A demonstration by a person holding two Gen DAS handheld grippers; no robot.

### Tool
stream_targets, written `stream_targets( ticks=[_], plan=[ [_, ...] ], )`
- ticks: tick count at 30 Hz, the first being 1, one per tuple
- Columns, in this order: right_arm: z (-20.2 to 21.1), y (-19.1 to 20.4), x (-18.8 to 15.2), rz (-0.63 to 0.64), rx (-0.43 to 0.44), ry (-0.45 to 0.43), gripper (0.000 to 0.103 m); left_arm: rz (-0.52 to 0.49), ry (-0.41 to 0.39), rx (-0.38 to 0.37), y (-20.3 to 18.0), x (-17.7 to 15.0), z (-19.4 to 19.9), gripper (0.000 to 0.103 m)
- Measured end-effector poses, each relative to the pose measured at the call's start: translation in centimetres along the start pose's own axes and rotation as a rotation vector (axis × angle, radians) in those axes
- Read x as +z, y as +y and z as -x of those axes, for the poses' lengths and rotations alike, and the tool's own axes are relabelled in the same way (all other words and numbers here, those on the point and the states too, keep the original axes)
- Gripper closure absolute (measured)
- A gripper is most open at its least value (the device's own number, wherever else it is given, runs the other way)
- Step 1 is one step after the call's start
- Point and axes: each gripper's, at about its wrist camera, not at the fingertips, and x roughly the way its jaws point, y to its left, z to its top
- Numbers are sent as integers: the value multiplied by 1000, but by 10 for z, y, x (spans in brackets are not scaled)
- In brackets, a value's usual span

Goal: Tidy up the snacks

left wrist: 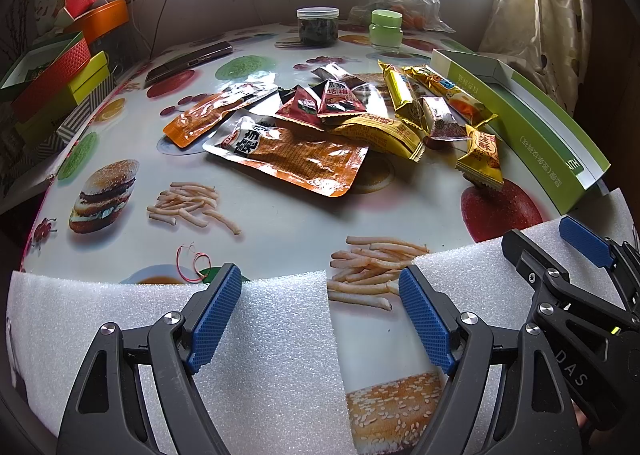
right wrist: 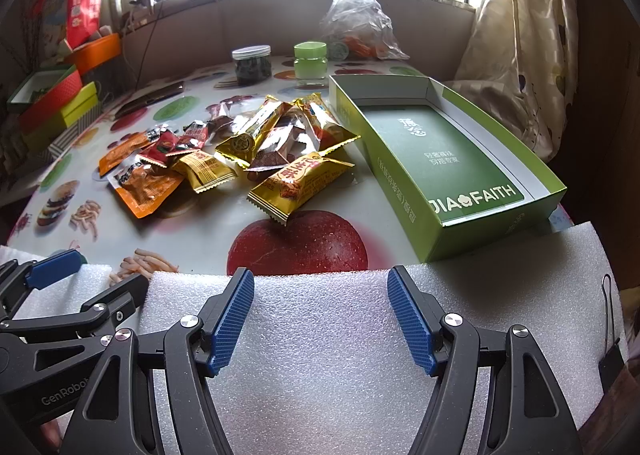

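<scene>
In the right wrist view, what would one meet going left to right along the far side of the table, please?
Orange container → dark-filled clear jar → green jar → crumpled plastic bag → patterned curtain.

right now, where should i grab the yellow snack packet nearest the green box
Take the yellow snack packet across its plump middle, coming from above with the right gripper, jaws spanning the narrow width. It lies flat, diagonal and apart from the pile; the crimped ends are thin and floppy, and the green box sits close alongside.
</scene>
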Motion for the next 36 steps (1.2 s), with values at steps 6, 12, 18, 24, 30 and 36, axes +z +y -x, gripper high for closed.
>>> stream_targets(
  ticks=[6, 12, 18, 24, 30, 36],
  plan=[
    [0, 0, 0, 0, 1, 0, 34, 0, 0, 0, 0, 0, 0, 22],
    [0, 0, 0, 0, 1, 0, 34, 0, 1, 0, 0, 0, 0, 22],
    [0, 0, 1, 0, 1, 1, 34, -1, 2, 0, 1, 0, 0, 22],
    [1, 1, 2, 3, -1, 6, 34, -2, 7, 1, 2, 0, -1, 22],
    [1, -2, 5, 0, 9, 24, 34, 8, 24, -17, 5, 2, -2, 22],
    [8, -7, 19, -27, 48, -1, 34, 43, 52, -58, 11, 8, 1, 22]
  ],
)
